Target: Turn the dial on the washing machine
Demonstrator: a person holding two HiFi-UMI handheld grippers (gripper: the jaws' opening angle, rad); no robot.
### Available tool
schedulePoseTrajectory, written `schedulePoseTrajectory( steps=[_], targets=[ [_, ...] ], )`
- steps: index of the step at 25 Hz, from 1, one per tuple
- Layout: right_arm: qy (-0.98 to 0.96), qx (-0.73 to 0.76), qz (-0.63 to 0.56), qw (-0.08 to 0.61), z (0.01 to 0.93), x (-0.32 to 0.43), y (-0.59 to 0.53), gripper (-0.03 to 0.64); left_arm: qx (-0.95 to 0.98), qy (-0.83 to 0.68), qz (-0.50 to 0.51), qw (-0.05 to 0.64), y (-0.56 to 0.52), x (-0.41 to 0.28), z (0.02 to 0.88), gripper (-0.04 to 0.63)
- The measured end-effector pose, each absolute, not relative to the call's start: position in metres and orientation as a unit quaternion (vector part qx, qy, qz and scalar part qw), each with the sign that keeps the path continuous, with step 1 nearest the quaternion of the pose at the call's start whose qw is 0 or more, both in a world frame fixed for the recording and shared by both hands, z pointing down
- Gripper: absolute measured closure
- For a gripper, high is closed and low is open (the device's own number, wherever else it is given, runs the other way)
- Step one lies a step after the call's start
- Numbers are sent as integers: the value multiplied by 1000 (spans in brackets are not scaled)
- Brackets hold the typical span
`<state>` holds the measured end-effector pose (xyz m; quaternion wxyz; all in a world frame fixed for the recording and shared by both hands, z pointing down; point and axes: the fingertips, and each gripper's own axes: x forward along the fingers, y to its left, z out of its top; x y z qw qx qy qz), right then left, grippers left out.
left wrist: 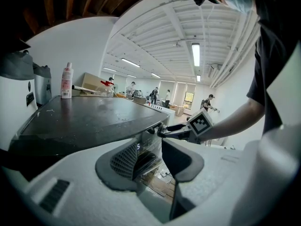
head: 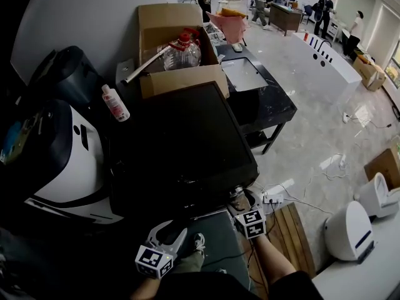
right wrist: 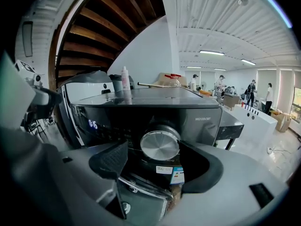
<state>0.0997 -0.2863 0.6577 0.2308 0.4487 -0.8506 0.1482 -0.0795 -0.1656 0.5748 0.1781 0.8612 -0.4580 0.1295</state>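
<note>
Big hall, one washing machine [head: 181, 136], one dial [right wrist: 160, 145] between wide right tool [right wrist: 153, 149], left tool [left wrist: 150, 147] wide

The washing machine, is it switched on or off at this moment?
On. The washing machine has lit digits on its display, left of the dial.

the washing machine [head: 181, 136] has a flat dark top. a white bottle [head: 115, 102] with a pink cap stands upright near the top's far left corner. the pale glossy floor [head: 312, 136] carries a power strip [head: 273, 198] with cables, a wooden pallet [head: 294, 230] and a cardboard box [head: 382, 166].
</note>
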Motion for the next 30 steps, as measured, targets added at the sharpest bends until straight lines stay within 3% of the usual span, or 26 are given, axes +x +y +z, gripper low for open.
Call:
schedulePoseTrajectory(
  steps=[30],
  targets=[
    [-845, 440, 237, 188, 681, 96, -289, 272, 862, -450, 139, 189, -167, -77, 584, 440]
  ],
)
